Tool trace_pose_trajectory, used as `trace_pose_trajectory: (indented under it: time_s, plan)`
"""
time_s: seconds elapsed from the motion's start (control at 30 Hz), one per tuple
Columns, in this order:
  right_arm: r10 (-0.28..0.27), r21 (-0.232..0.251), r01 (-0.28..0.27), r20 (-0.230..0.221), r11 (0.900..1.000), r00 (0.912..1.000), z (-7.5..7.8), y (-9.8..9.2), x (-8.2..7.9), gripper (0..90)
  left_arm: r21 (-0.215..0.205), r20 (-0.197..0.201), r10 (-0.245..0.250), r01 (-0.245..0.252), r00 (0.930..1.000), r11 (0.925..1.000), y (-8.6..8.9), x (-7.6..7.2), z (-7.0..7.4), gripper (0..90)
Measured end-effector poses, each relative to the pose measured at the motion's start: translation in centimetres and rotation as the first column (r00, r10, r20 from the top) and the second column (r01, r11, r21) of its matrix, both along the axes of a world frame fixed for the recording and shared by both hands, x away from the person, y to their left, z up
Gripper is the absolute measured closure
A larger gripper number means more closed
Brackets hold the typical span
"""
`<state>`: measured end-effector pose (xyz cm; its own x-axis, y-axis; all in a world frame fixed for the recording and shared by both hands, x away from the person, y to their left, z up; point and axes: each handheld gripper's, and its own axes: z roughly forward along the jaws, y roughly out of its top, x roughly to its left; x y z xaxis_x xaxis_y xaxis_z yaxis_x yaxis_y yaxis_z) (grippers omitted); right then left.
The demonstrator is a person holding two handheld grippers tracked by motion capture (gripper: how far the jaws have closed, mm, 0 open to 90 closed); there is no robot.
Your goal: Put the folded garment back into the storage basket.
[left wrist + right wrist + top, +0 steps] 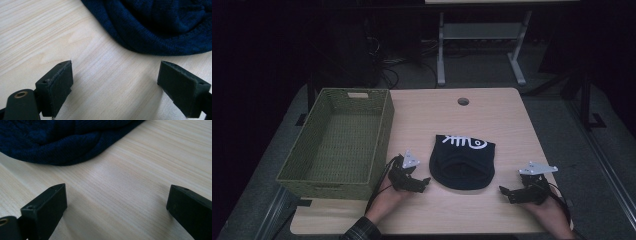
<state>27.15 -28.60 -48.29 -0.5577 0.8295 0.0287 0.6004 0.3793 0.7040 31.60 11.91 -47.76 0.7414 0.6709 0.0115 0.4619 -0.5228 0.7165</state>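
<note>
While both hands rest low on the table, a dark knit hat lies flat between them | left gripper: jaws wide apart, nothing held, just beside the hat's rim | right gripper: jaws apart, empty, near the hat | green woven basket at far left

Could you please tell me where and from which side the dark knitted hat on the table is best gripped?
Probably at the rounded near edge of the knitted hat, which lies flat. The left gripper and right gripper flank it with open jaws, so each could come in low from its own side and pinch the thick folded rim.
</note>
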Motion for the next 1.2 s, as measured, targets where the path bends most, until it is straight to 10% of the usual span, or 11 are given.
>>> trace_pose_trajectory:
  time_s: [0.2, 0.87, 1.2]
  plan:
    - [0.005, 0.002, -0.005, 0.002, 1.000, 1.0000, 0.0, 0.0, 0.0, 5.4, 0.001, 0.001, 0.001, -0.001, 1.0000, 1.0000, -0.1, 0.0, 0.0, 12.0]
    - [0.028, 0.082, -0.027, -0.015, 0.996, 0.9995, 3.9, 0.1, 3.6, 83.0, 0.002, -0.004, -0.003, 0.003, 1.0000, 1.0000, -0.1, 0.0, 0.0, 12.0]
    - [0.060, 0.095, -0.059, -0.008, 0.994, 0.9982, 5.1, 0.8, 6.4, 89.9, 0.004, -0.004, -0.004, 0.004, 1.0000, 1.0000, 0.0, 0.0, 0.0, 11.9]
